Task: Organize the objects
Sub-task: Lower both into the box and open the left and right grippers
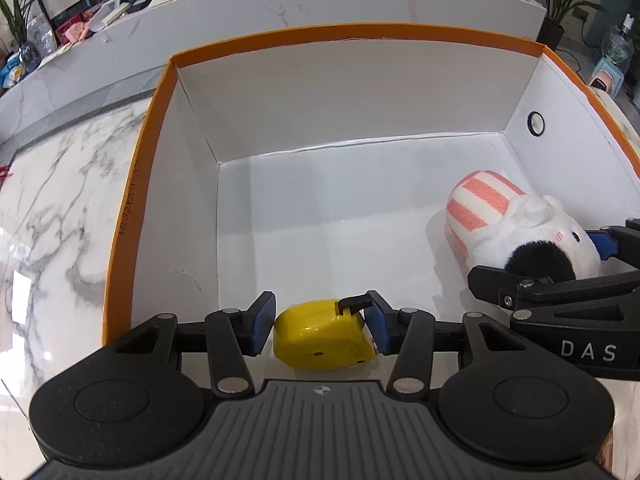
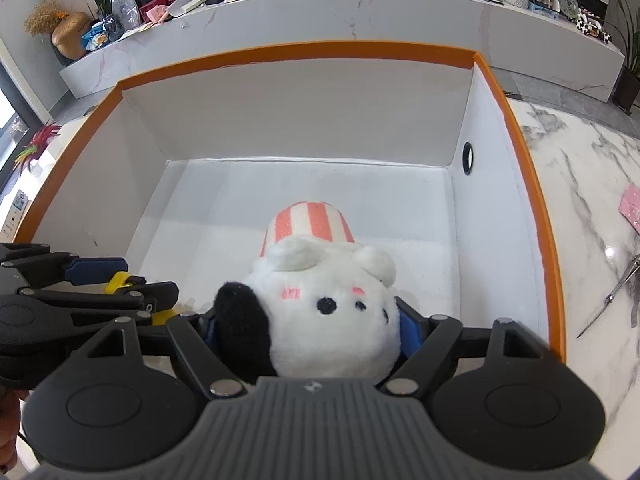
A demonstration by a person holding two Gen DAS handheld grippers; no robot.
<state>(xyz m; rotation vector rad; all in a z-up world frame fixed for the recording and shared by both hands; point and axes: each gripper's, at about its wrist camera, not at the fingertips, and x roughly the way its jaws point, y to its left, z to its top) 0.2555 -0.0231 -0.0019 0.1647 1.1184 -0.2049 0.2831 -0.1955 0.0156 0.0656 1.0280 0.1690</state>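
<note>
Left wrist view: left gripper pinching one yellow plastic tape measure, lower part hidden. Right gripper around one white plush dog; pad contact hidden. Both inside one orange-rimmed white box.

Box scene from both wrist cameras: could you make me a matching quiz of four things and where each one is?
Things:
1. yellow plastic tape measure
2. white plush dog with a pink-striped cap
3. metal scissors
4. round black-ringed hole

Places:
A. on the marble table, outside the orange-rimmed white box
B. between the fingers of the right gripper
C. in the box's side wall
D. between the fingers of the left gripper

Pairs: 1-D, 2-B, 3-A, 4-C.
</note>
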